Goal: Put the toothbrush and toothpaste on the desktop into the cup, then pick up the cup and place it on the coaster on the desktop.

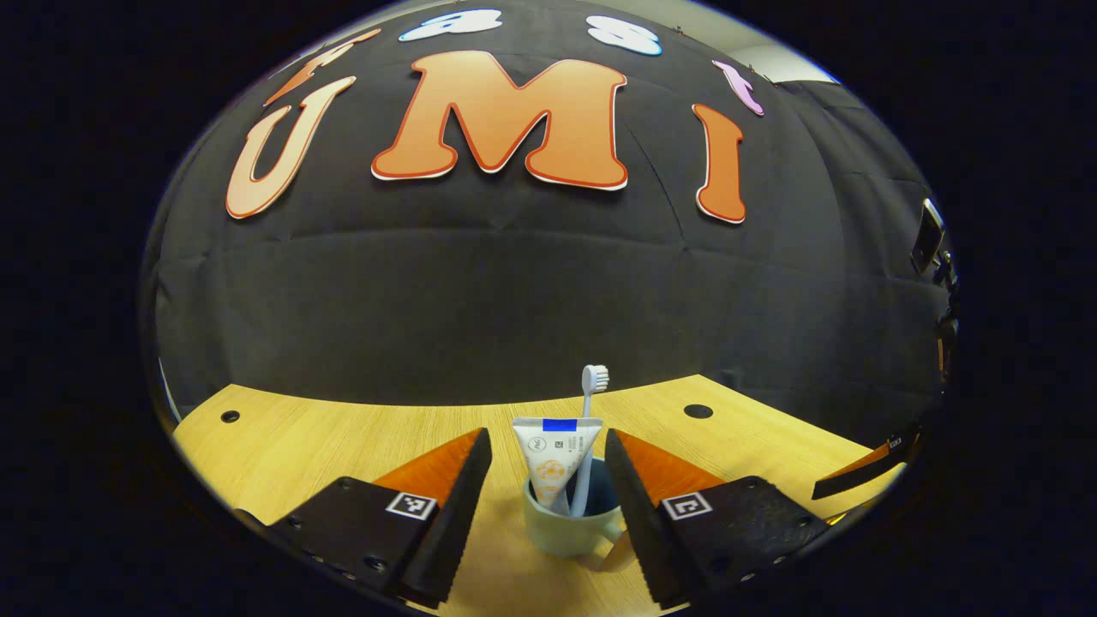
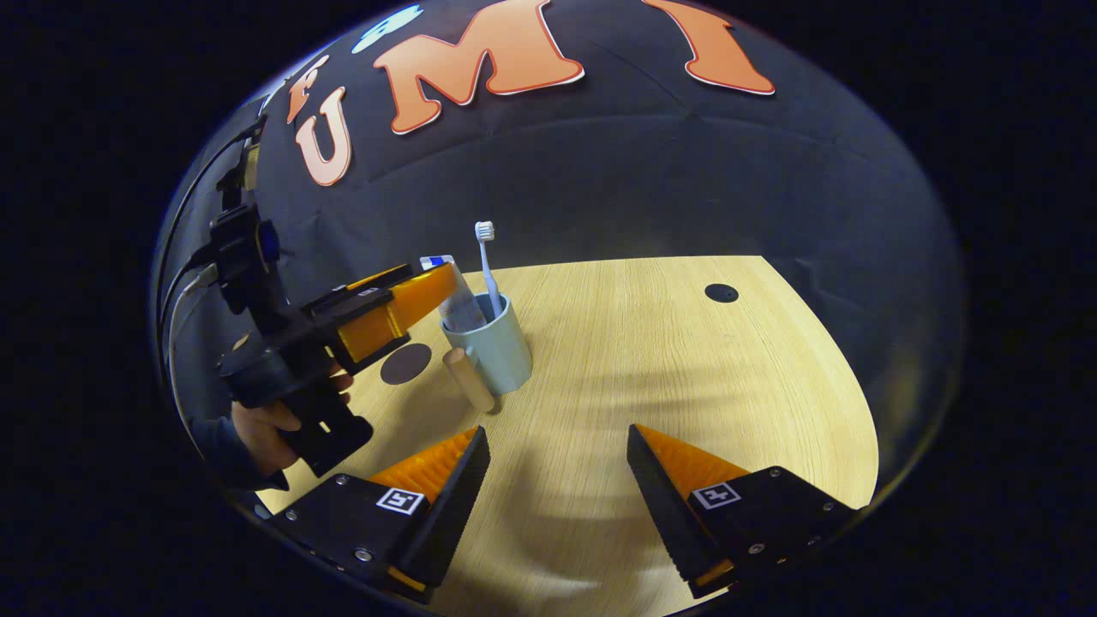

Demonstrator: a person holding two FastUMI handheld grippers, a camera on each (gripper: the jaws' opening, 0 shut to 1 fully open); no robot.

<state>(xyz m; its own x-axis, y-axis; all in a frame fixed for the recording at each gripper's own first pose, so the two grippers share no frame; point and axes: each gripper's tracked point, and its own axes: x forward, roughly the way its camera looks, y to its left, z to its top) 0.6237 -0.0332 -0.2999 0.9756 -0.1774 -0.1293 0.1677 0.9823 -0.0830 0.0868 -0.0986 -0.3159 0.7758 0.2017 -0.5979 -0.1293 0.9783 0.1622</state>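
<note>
A pale green cup (image 1: 570, 527) stands on the wooden desktop (image 1: 343, 437) with the white toothpaste tube (image 1: 553, 458) and the pale toothbrush (image 1: 590, 428) upright inside it, bristles on top. My left gripper (image 1: 548, 433) is open, one finger on each side of the cup and neither pressing it. In the right gripper view the cup (image 2: 497, 343), toothbrush (image 2: 486, 257) and tube (image 2: 458, 300) sit left of centre, with the left gripper (image 2: 386, 313) reaching them from the left, held by a hand (image 2: 257, 433). My right gripper (image 2: 557, 430) is open over bare wood.
The dark round coaster (image 2: 405, 363) lies on the desktop just left of the cup. A tan cylindrical piece (image 2: 469, 380) leans at the cup's near side. Cable holes (image 1: 698, 410) (image 2: 722, 292) mark the desktop near its far edge. The black cloth wall stands behind.
</note>
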